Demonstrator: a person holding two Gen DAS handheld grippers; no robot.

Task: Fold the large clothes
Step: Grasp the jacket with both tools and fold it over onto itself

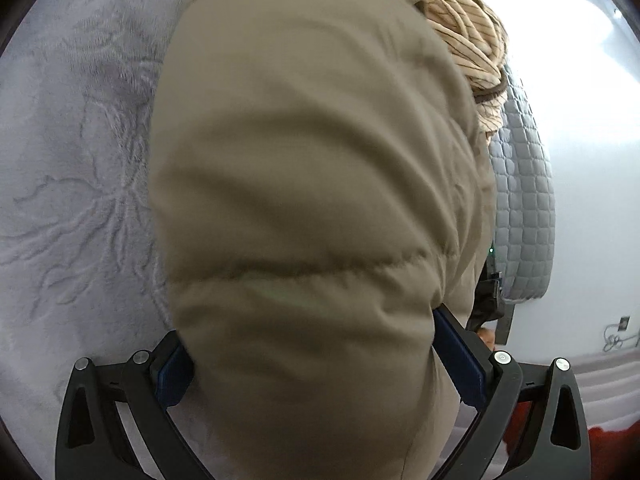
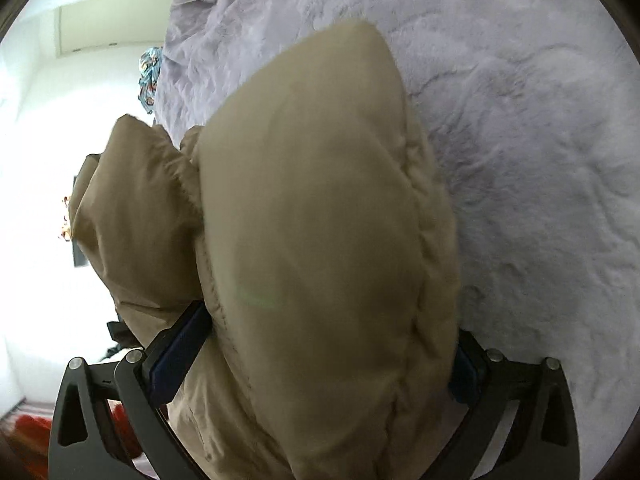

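A puffy beige quilted jacket (image 1: 312, 184) fills the middle of both views, held above a pale lavender plush bedspread (image 1: 80, 160). My left gripper (image 1: 316, 344) is shut on a thick fold of the jacket, its blue pads (image 1: 460, 360) pressed into both sides. My right gripper (image 2: 320, 348) is shut on another thick fold of the jacket (image 2: 320, 208), with the blue pads (image 2: 180, 352) squeezing it. The fingertips are buried in the padding. A gathered cuff or hem (image 2: 140, 200) hangs to the left in the right wrist view.
A tan striped garment (image 1: 460, 20) lies beyond the jacket on the bed. A grey quilted mattress edge (image 1: 524, 208) stands by the white wall. Red fabric (image 1: 608, 448) lies on the floor. A patterned blue cloth (image 2: 150, 72) sits at the bedspread's (image 2: 520, 120) edge.
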